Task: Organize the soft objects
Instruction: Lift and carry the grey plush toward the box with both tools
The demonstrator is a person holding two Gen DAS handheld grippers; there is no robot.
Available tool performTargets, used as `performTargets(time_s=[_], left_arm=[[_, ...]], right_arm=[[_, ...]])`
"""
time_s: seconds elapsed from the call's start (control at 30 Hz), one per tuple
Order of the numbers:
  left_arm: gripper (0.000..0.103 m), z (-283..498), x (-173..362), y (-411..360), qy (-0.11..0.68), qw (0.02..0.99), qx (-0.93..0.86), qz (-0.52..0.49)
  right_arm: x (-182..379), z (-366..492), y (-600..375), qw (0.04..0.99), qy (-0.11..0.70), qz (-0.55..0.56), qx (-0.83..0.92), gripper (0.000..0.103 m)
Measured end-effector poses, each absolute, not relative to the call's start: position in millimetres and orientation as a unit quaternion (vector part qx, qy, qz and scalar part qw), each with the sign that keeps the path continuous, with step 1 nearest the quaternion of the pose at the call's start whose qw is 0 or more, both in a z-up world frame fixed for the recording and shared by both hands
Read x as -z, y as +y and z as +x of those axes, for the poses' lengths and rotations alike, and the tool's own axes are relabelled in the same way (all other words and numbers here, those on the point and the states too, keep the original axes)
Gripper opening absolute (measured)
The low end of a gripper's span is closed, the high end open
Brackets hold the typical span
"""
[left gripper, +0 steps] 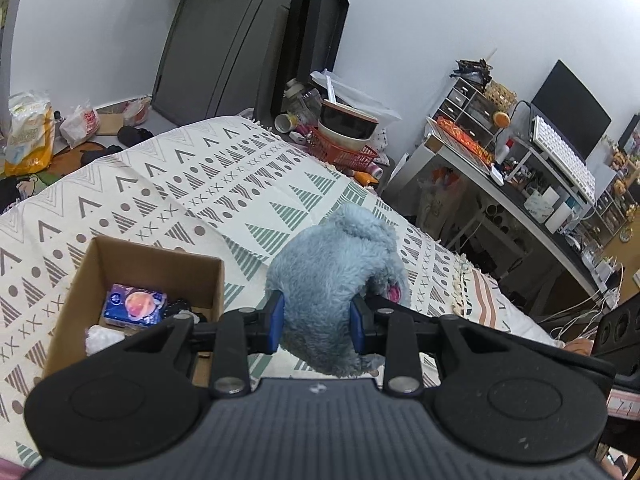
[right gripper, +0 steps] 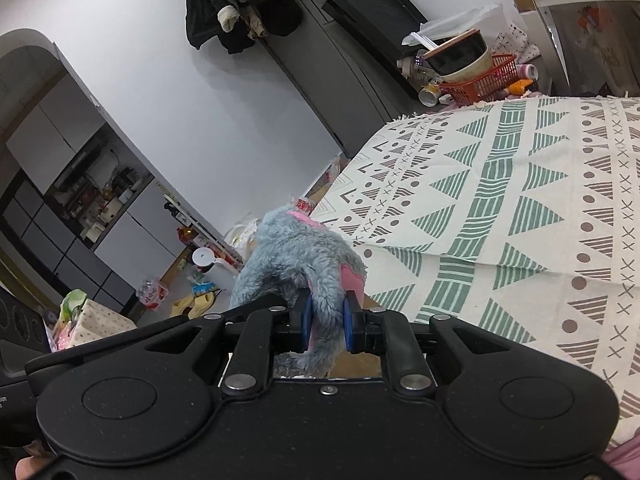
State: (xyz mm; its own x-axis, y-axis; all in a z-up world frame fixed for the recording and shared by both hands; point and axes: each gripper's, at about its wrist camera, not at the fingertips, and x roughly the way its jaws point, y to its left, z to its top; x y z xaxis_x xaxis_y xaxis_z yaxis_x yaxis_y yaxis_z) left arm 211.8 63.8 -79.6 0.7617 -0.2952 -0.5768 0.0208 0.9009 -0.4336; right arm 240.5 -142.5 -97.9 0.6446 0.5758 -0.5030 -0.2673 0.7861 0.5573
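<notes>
Both grippers are gripping one blue plush toy above the patterned bed.

Left wrist view: the left gripper (left gripper: 317, 322) is squeezing the plush toy (left gripper: 334, 276) between its blue pads – the jaws are pressing into the fur on both sides, fairly wide apart. The toy is hanging over the bedspread (left gripper: 192, 184), just to the right of an open cardboard box (left gripper: 96, 280) that is resting on the bed and holding a blue tissue pack (left gripper: 134, 305). A red basket (left gripper: 346, 152) with bowls is sitting past the bed's far end, and a cluttered worktop (left gripper: 532, 216) is standing to the right.

Right wrist view: the right gripper (right gripper: 325, 326) is pinching a thin furry limb of the same toy (right gripper: 296, 256) – jaws narrow, closed on it. The toy's grey-blue and pink body is hanging off the bedspread's (right gripper: 500, 200) left edge, with floor clutter showing behind it.
</notes>
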Motion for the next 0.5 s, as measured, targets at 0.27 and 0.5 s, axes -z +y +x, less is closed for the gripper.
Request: performTargets(time_s=[0.27,0.5], left_arm=[[0.032,207.5,78.3,90.4,0.329,0.914,0.085,-0.221],[0.032,205.8,78.2,116.4,0.322,0.912,0.087,-0.237]], right_arm=[[92.9,235.6,-116.8,0.885,0.343,0.210,-0.235,0.016],[90.1,238.6,-95.1,0.886,0.340,0.201,-0.243,0.016]])
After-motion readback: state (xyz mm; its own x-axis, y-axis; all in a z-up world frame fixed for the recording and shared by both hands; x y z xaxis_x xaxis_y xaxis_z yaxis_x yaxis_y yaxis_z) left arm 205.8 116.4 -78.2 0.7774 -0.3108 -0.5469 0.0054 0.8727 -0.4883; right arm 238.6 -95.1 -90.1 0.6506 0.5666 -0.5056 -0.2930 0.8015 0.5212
